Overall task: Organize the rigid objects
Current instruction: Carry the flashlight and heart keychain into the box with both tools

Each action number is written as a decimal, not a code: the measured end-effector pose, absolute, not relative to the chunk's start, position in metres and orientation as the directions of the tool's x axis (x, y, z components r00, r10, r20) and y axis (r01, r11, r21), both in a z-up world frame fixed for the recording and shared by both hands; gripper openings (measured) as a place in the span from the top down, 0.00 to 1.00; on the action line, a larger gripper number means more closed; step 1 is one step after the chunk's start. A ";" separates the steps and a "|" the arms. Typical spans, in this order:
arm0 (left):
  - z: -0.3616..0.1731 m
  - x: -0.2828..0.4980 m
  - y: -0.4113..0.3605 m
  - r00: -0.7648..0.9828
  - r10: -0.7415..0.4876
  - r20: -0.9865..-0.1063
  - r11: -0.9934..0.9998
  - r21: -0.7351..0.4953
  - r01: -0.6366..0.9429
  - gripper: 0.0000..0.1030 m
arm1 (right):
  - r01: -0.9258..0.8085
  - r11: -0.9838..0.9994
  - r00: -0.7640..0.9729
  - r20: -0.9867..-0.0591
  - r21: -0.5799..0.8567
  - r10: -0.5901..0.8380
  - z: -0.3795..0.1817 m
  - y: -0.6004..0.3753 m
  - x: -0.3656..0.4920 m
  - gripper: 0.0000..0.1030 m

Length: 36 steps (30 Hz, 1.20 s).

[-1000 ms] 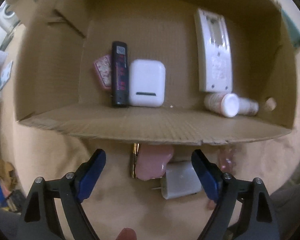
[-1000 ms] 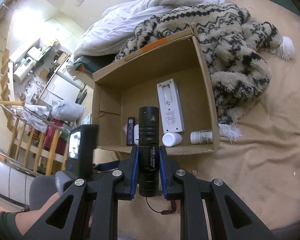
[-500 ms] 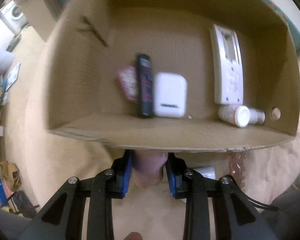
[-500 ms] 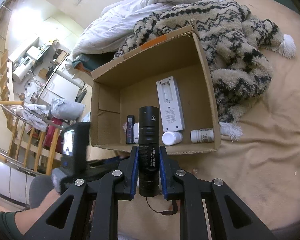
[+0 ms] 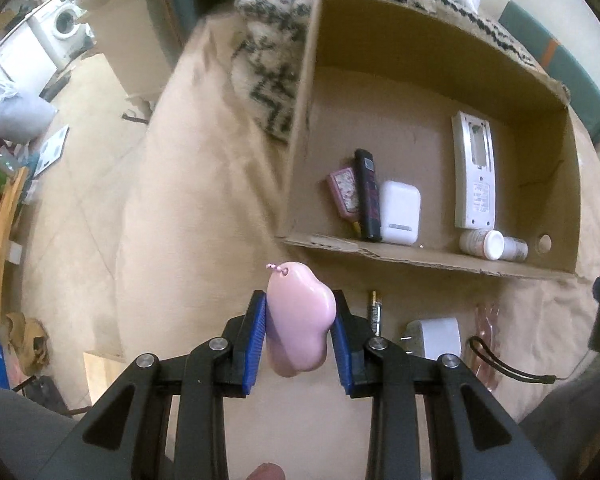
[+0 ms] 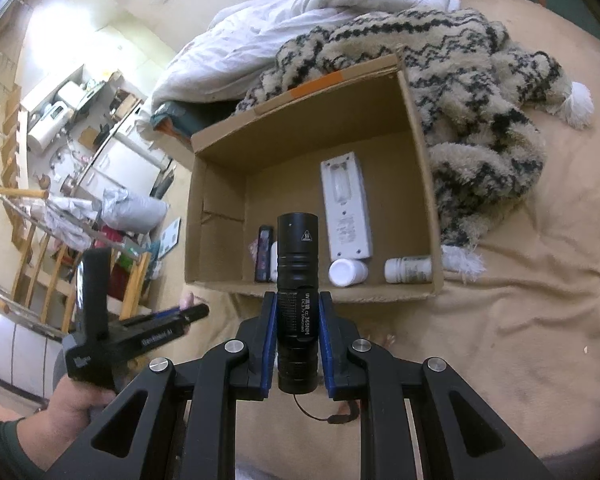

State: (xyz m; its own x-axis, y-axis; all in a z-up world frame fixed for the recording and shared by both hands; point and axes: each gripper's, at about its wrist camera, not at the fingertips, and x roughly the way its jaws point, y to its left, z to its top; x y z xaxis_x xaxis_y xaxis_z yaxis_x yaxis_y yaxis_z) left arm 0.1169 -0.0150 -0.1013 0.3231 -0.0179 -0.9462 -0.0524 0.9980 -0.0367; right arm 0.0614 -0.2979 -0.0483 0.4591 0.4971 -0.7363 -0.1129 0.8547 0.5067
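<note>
Both tongs are closed on something. Clamped between the blue pads of the left gripper (image 5: 299, 334) is a smooth, pale pink, rounded plastic piece (image 5: 300, 322) with a tiny loop at its top end; it stands clear of the tan blanket (image 5: 188, 248) and to the near left of the open brown cardboard box (image 5: 432, 258). The right gripper (image 6: 298, 330) is shut tight on a black cylindrical metal flashlight (image 6: 297, 280), held upright with its lens end toward the box and a thin cord hanging from its tail.

Inside the box, along the near wall, a small pink patterned packet (image 5: 345, 196), a black lighter-shaped stick (image 5: 367, 200) and a white rounded earbud case (image 5: 400, 213) lie side by side, touching or nearly so. Further right a long white plastic remote, back side up with its battery bay open (image 5: 473, 176), lies lengthwise, and just below it two white pill bottles (image 5: 492, 244) lie on their sides in the near right corner.

On the blanket outside the box's near wall lie a gold-coloured battery (image 5: 374, 312), a white plug-in charger block (image 5: 434, 334) and, beside that, a clear pinkish plastic item (image 5: 487, 320) I cannot make out.

A fluffy cream and black zigzag-knit throw (image 6: 472, 128) is bunched against the far and right sides of the box, and a white duvet (image 6: 300, 28) is heaped behind it. A hand (image 6: 74, 404) grips the handle of the left gripper.
</note>
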 end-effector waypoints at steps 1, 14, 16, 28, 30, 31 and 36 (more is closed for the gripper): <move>-0.099 0.117 -0.011 0.329 -0.018 -0.944 0.998 -0.039 -0.057 0.73 | -0.113 0.858 0.457 -0.740 0.502 0.493 -0.046 -0.297 0.061 0.80; -0.011 0.133 -0.012 0.472 -0.076 -0.878 0.995 -0.099 -0.024 0.73 | -0.182 0.860 0.602 -0.637 0.478 0.481 0.072 -0.289 0.088 0.80; 0.004 0.142 -0.017 0.498 -0.076 -0.864 0.996 -0.093 -0.009 0.73 | -0.186 0.862 0.629 -0.617 0.471 0.473 0.091 -0.291 0.099 0.80; 0.014 0.187 -0.050 0.526 -0.054 -0.849 0.998 -0.061 0.005 0.73 | -0.156 0.888 0.642 -0.638 0.433 0.424 0.080 -0.294 0.156 0.80; -0.001 0.192 -0.057 0.504 -0.048 -0.862 0.999 -0.049 0.012 0.73 | -0.128 0.895 0.610 -0.678 0.428 0.411 0.049 -0.296 0.159 0.80; -0.007 0.193 -0.060 0.496 -0.046 -0.867 0.999 -0.044 0.015 0.73 | -0.113 0.899 0.594 -0.696 0.424 0.403 0.033 -0.297 0.161 0.80; -0.043 0.198 -0.078 0.462 0.004 -0.887 0.999 0.024 0.037 0.73 | -0.050 0.906 0.522 -0.763 0.420 0.382 -0.034 -0.306 0.164 0.80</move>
